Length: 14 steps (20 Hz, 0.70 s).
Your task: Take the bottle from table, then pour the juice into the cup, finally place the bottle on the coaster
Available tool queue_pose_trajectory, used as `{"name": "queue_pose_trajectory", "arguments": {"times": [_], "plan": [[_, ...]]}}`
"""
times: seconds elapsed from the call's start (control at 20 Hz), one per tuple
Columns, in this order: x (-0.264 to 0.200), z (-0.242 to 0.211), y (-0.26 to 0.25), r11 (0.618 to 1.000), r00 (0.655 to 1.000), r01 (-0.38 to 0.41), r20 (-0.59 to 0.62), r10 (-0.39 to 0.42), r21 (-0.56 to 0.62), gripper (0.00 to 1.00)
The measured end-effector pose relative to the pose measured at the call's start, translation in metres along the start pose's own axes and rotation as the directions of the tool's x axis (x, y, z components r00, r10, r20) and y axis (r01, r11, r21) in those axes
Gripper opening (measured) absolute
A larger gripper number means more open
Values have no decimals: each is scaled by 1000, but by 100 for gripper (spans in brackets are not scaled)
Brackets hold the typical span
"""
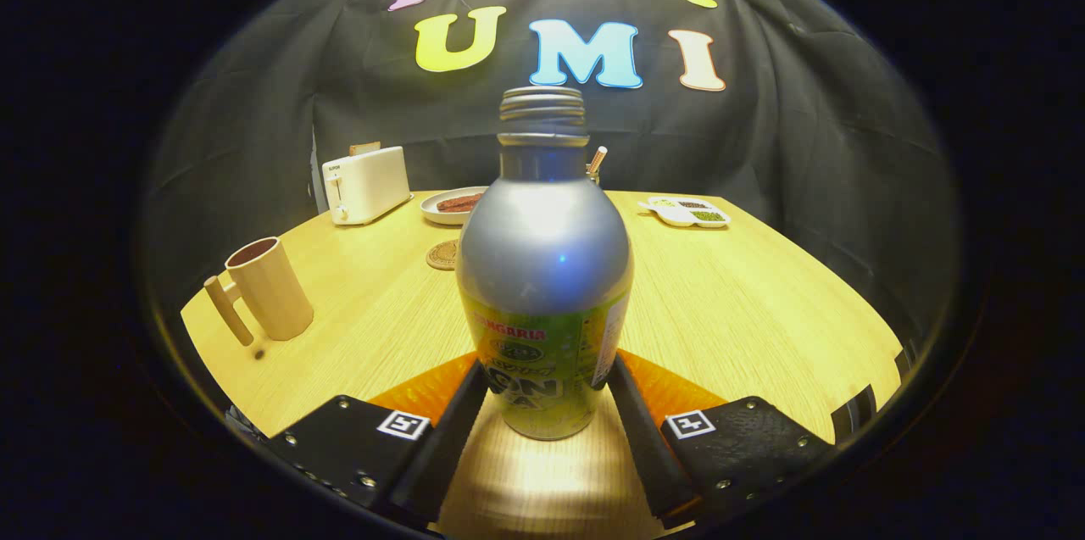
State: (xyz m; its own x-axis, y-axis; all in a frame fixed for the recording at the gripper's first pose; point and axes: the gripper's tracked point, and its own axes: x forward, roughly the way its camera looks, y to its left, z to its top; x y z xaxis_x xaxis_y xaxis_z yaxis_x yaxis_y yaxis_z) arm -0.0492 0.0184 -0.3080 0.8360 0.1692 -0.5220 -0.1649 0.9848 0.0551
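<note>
- Right now the bottle [544, 269] stands upright on the table [746, 303], its long axis vertical and its threaded neck at the top with no cap on it.
- The gripper [547, 400] has its two fingers on either side of the bottle's lower body, low on the label near the base.
- Both fingers appear to press on the bottle's sides, so I judge it grasped; the base looks to rest on the table or just above it, and I cannot tell which.
- With the bottle as landmark: the cup [267, 286], a tall mug with a side handle, stands well to the bottle's left and somewhat beyond it.
- The coaster [444, 255], a small round mat, lies beyond the bottle, just to its left, partly hidden by its shoulder.
- Farther beyond the bottle on the left sit a toaster [366, 184] and a plate [449, 205] of food; beyond it on the right lies a small divided dish [687, 212].
- My judgement: the coming move turns on the cup lying leftward, so the bottle must be lifted, carried left, and tipped with its mouth over the cup's opening.
</note>
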Motion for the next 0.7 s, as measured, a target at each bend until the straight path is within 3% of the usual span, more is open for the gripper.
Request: {"name": "queue_pose_trajectory", "arguments": {"times": [0.05,0.15,0.4,0.7], "plan": [[-3,0,1,1000,1000,3,-5,-3,1,81],[-3,1,2,1000,1000,12,-12,-12,-13,80],[1,10,21,994,998,-45,-41,42,-96,70],[6,31,35,963,998,-58,-45,48,-264,70]]}}
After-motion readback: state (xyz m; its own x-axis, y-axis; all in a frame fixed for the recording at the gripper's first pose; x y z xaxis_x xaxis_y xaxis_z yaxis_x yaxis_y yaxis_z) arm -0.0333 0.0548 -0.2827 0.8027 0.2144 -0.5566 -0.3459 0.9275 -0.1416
